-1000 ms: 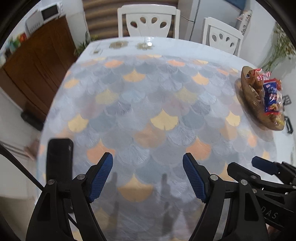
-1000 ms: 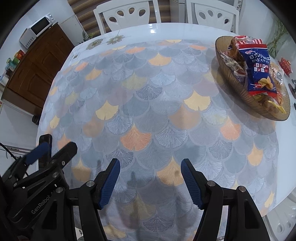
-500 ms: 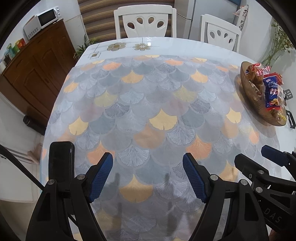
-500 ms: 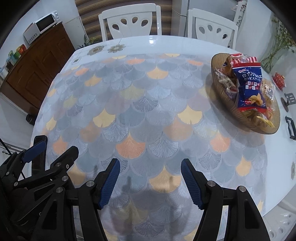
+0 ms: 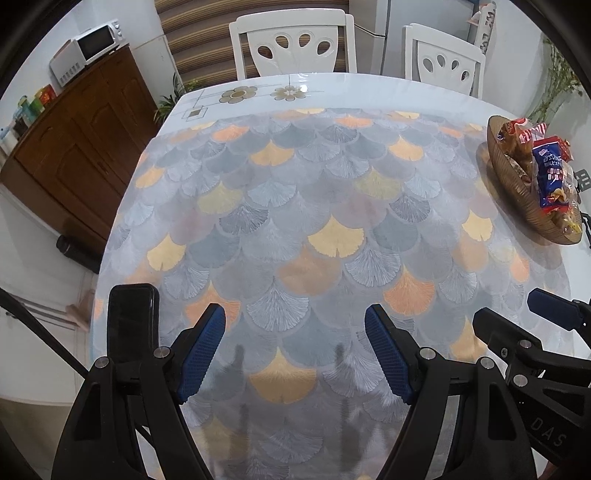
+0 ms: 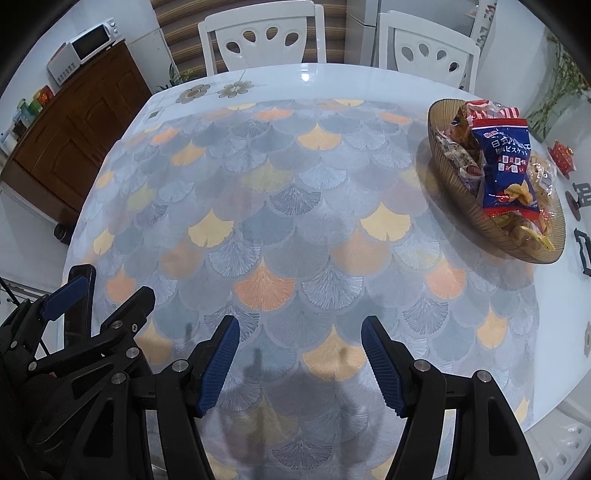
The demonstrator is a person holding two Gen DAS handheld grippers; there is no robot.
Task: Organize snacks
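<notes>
While both tools hang above the near end of the table (image 6: 332, 79), neither has anything in its grip: the left gripper (image 5: 295, 349) stands wide apart over bare patterned cloth (image 5: 295, 206), and the right gripper (image 6: 299, 360) is parted a little less, also empty. Each shows at the edge of the other's view, cut off by the frame. The snacks sit piled in a brown ribbed bowl (image 6: 448, 173) at the table's far right side, well apart from both tools. A blue packet (image 6: 508, 170) lies on top; the wrappers beneath it are mostly hidden and hard to make out. Beyond the bowl, a small red thing (image 6: 561, 155) on the table is too distorted to identify. Two white chairs (image 6: 262, 35) stand behind the table's far edge.
</notes>
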